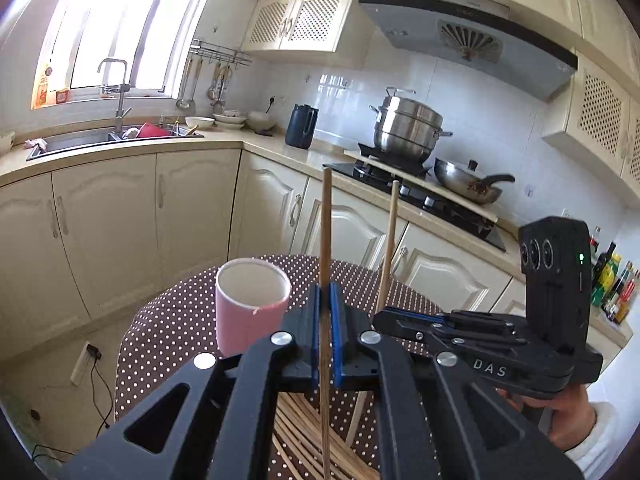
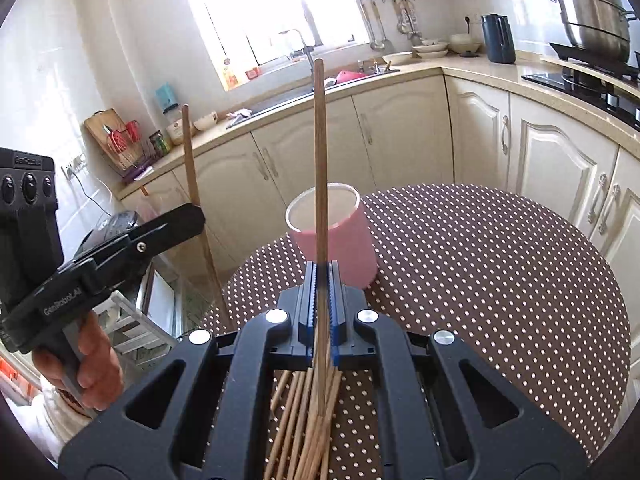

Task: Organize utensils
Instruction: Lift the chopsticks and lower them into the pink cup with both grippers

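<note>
Progress looks slight: each hand-held gripper, left [image 1: 325, 320] and right [image 2: 320, 300], is clamped on one upright wooden chopstick [image 1: 325, 240] [image 2: 319, 160], while the pink cylindrical cup [image 2: 332, 232] on the dotted surface [image 2: 500, 280] looks empty. Most loose bamboo chopsticks [image 2: 308, 420] lie heaped beneath the jaws, partly hidden, so their count is unclear.

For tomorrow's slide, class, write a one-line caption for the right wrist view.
Right gripper pinches one upright chopstick before the pink cup; loose chopsticks lie on the dotted tablecloth.
</note>
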`<state>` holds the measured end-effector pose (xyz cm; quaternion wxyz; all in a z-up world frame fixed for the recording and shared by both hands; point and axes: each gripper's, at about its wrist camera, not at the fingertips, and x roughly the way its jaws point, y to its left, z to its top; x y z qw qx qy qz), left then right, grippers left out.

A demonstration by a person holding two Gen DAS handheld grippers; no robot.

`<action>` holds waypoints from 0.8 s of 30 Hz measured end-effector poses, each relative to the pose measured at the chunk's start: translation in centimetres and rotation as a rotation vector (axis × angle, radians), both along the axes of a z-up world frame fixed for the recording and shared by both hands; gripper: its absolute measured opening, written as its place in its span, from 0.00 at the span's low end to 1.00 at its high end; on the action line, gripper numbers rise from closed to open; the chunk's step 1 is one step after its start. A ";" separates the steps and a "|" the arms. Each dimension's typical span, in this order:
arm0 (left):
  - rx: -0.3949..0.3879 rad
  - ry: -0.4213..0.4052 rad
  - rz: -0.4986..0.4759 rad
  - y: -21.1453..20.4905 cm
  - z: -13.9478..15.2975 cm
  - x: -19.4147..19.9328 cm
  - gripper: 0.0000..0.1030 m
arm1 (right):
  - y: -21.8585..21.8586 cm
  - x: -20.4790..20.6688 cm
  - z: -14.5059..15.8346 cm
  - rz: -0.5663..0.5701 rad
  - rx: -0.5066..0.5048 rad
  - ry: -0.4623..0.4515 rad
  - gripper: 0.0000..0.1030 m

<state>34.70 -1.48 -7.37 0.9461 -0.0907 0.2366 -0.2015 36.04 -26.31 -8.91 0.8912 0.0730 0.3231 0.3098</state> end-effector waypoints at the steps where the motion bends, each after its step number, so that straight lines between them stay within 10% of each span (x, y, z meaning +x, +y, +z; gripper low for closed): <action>1: -0.005 -0.011 0.000 0.2 0.3 0.1 0.05 | 0.1 0.2 0.3 0.002 0.006 -0.006 0.05; 12: -0.074 -0.215 0.083 1.6 4.7 3.0 0.05 | 1.5 2.4 6.3 -0.076 0.059 -0.204 0.05; 24: 0.065 -0.374 0.215 -0.3 6.5 7.1 0.05 | 5.0 6.3 7.0 -0.206 0.043 -0.374 0.06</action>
